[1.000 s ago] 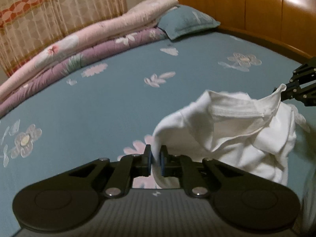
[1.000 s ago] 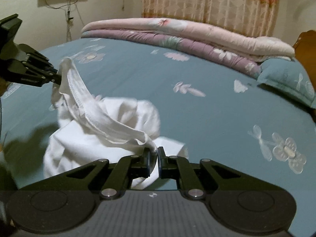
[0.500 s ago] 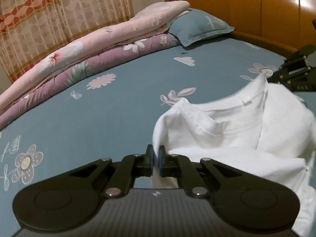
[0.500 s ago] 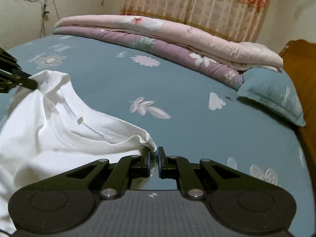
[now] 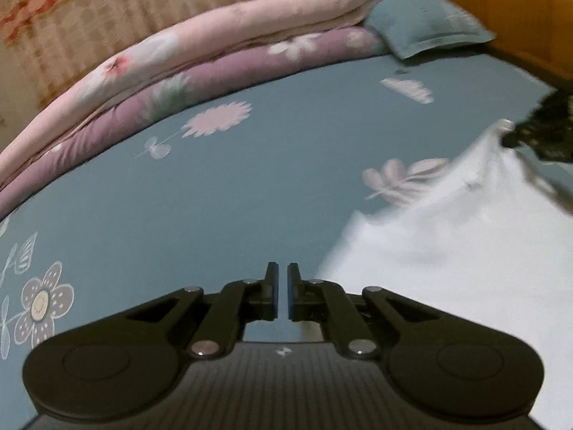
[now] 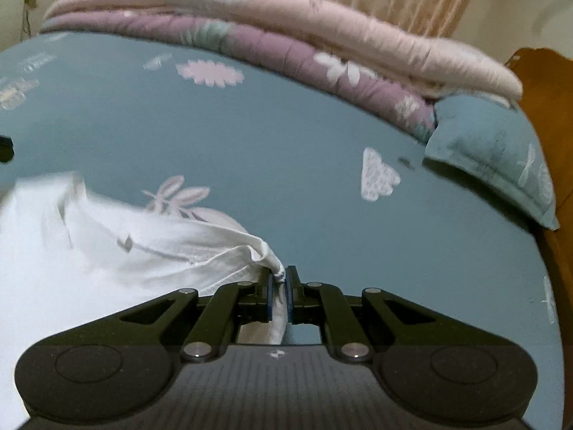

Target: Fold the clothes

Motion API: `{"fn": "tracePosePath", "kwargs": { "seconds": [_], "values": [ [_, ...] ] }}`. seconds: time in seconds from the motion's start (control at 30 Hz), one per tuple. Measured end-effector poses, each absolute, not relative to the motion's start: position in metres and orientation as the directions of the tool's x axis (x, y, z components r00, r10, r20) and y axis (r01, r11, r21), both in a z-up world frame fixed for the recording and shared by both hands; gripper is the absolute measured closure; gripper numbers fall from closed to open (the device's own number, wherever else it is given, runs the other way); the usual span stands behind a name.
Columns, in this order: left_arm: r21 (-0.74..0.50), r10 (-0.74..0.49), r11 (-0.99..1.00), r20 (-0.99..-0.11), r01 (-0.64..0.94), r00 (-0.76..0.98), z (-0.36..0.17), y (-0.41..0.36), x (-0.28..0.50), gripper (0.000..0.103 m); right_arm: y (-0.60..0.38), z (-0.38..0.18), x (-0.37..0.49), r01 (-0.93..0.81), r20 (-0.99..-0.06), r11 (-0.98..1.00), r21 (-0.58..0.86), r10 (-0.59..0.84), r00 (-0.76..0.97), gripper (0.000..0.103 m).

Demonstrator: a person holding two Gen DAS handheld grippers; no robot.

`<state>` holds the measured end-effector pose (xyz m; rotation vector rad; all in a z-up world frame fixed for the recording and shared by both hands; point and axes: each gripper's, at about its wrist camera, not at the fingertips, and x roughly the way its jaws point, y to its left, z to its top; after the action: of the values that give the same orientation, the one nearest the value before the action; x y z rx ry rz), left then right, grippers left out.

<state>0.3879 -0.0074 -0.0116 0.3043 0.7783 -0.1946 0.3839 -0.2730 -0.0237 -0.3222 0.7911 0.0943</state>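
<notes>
A white garment (image 5: 447,251) lies spread and stretched on the blue flowered bedsheet (image 5: 215,197). My right gripper (image 6: 281,281) is shut on a bunched corner of the garment (image 6: 107,251), and cloth hangs down between its fingers. In the left wrist view that gripper (image 5: 515,134) is a blurred dark shape at the right edge, at the garment's far tip. My left gripper (image 5: 283,286) is shut, and only blue sheet shows in the thin slit between its fingers. The garment's edge begins just right of it. A dark sliver of the left gripper (image 6: 5,148) shows at the right wrist view's left edge.
Folded pink and purple quilts (image 5: 215,46) run along the bed's far side before a patterned curtain (image 5: 71,18). A blue pillow (image 6: 501,157) lies beside the wooden headboard (image 6: 551,82). Open sheet stretches between the garment and the quilts.
Both grippers swept across the bed toward the quilts, pulling the bunched garment out flat. Cloth that sat between my left fingers no longer shows there. The right grip is unchanged.
</notes>
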Motion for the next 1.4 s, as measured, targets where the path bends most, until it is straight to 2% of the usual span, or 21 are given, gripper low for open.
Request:
{"fn": "tracePosePath", "kwargs": {
  "seconds": [0.17, 0.37, 0.4, 0.43, 0.47, 0.5, 0.53, 0.57, 0.8, 0.97, 1.03, 1.1, 1.23, 1.37, 1.4],
  "values": [
    [0.079, -0.104, 0.962, -0.777, 0.261, 0.621, -0.036, 0.006, 0.394, 0.099, -0.277, -0.046, 0.387, -0.204, -0.761, 0.968, -0.146, 0.022, 0.648, 0.091],
    [0.088, -0.146, 0.939, -0.773, 0.332, 0.617, -0.031, 0.013, 0.341, 0.090, -0.300, -0.029, 0.336, -0.200, -0.751, 0.977, -0.070, 0.080, 0.656, 0.074],
    [0.080, -0.157, 0.937, -0.772, 0.339, 0.616, -0.029, 0.016, 0.329, 0.088, -0.304, -0.026, 0.324, -0.199, -0.750, 0.978, -0.061, 0.087, 0.655, 0.068],
    [0.070, -0.167, 0.937, -0.769, 0.341, 0.617, -0.026, 0.018, 0.316, 0.079, -0.309, -0.024, 0.308, -0.198, -0.751, 0.979, -0.043, 0.099, 0.653, 0.065],
    [0.061, -0.176, 0.937, -0.766, 0.343, 0.618, -0.024, 0.020, 0.303, 0.064, -0.314, -0.022, 0.292, -0.195, -0.752, 0.980, -0.025, 0.111, 0.650, 0.062],
    [0.052, -0.185, 0.938, -0.762, 0.343, 0.621, -0.022, 0.022, 0.289, 0.056, -0.318, -0.020, 0.276, -0.193, -0.752, 0.981, -0.006, 0.123, 0.647, 0.058],
    [0.041, -0.193, 0.939, -0.756, 0.340, 0.625, -0.020, 0.024, 0.275, 0.043, -0.322, -0.020, 0.260, -0.184, -0.754, 0.983, 0.023, 0.138, 0.642, 0.058],
    [0.029, -0.202, 0.941, -0.750, 0.337, 0.630, -0.018, 0.026, 0.260, 0.040, -0.327, -0.019, 0.240, -0.169, -0.751, 0.983, 0.066, 0.160, 0.640, 0.058],
    [-0.113, -0.256, 0.959, -0.742, 0.261, 0.620, -0.014, 0.025, 0.174, 0.038, -0.350, -0.043, 0.131, -0.022, -0.682, 0.883, 0.469, 0.378, 0.627, 0.059],
    [-0.145, -0.282, 0.954, -0.737, 0.264, 0.615, -0.013, 0.008, 0.135, 0.037, -0.335, -0.065, 0.092, 0.016, -0.612, 0.787, 0.617, 0.466, 0.639, 0.059],
    [-0.165, -0.303, 0.948, -0.728, 0.271, 0.615, -0.011, 0.001, 0.125, 0.037, -0.331, -0.068, 0.089, 0.020, -0.589, 0.759, 0.651, 0.488, 0.644, 0.060],
    [-0.184, -0.322, 0.943, -0.722, 0.279, 0.613, -0.010, -0.004, 0.118, 0.036, -0.327, -0.070, 0.090, 0.023, -0.572, 0.738, 0.675, 0.502, 0.648, 0.065],
    [-0.146, -0.293, 0.950, -0.721, 0.276, 0.627, -0.009, -0.014, 0.108, 0.037, -0.324, -0.074, 0.105, 0.038, -0.567, 0.732, 0.681, 0.493, 0.660, 0.073],
    [-0.151, -0.295, 0.950, -0.718, 0.273, 0.631, -0.007, -0.013, 0.105, 0.037, -0.319, -0.078, 0.114, 0.039, -0.569, 0.735, 0.677, 0.489, 0.661, 0.096],
    [-0.146, -0.292, 0.951, -0.717, 0.274, 0.632, -0.006, -0.012, 0.105, 0.037, -0.317, -0.076, 0.115, 0.031, -0.575, 0.749, 0.662, 0.481, 0.662, 0.097]
  ]
}}
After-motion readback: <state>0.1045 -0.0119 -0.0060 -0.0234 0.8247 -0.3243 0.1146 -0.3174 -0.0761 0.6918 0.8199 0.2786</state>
